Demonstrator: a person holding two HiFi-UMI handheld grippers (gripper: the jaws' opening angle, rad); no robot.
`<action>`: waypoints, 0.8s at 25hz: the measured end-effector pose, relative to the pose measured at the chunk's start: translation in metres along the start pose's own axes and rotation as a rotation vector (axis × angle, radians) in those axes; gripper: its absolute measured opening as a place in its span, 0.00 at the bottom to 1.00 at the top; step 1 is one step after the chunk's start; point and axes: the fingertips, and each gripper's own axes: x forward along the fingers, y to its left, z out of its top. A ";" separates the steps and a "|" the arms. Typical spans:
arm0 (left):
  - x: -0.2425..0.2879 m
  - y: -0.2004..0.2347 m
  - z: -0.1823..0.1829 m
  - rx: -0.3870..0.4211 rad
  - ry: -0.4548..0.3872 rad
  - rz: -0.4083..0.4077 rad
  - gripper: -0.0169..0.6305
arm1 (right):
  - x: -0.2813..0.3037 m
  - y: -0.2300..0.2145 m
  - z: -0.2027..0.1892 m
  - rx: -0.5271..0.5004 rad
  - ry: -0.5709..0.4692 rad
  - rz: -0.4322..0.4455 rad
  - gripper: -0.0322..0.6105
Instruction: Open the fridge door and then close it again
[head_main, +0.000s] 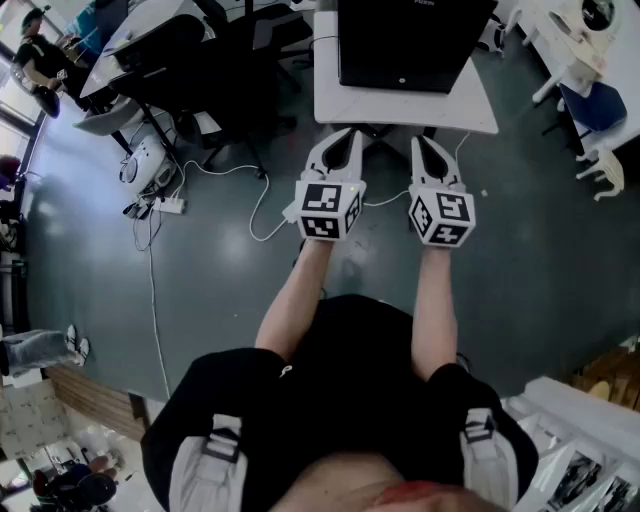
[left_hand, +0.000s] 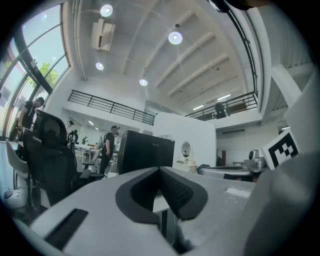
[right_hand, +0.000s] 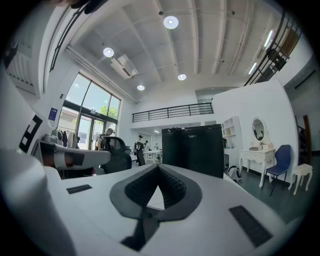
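Fridge (head_main: 415, 40) is the black cabinet on the white table (head_main: 400, 110) straight ahead of you, and its door (right_hand: 192, 150) looks shut and faces you. You have not begun the opening step. Both tools are level, side by side and short of the table's front edge, touching nothing.

The left gripper (head_main: 343, 137) has its jaws pressed together with nothing between them, and so does the right gripper (head_main: 428, 143). Each gripper view shows only the table and the fridge through the small gap behind the closed pads.

As I read it, you first need to step in and part one pair of jaws. Then find the door's free edge or a handle. Neither shows clearly from here, so I cannot tell you which side swings out. Look before you commit, and leave room for the door to swing toward you.

The table top juts out ahead of the fridge, so reach over it and not into it. A white cable (head_main: 255, 205) trails across the floor to a power strip (head_main: 165, 205) on your left. A black office chair (left_hand: 47, 155) stands on that side too, near the table. A blue chair (right_hand: 280, 160) and a white dressing table (right_hand: 257, 150) are well off to the right. People (left_hand: 109, 145) are far behind the fridge.
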 end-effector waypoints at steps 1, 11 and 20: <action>0.001 -0.001 0.001 0.001 0.000 0.001 0.02 | 0.000 -0.001 0.001 -0.001 -0.005 0.003 0.04; 0.009 -0.008 -0.005 0.001 0.009 0.017 0.02 | 0.001 -0.014 -0.001 0.024 -0.027 0.010 0.04; 0.008 -0.014 -0.009 -0.021 0.001 0.058 0.02 | -0.001 -0.023 -0.010 0.032 -0.002 0.071 0.04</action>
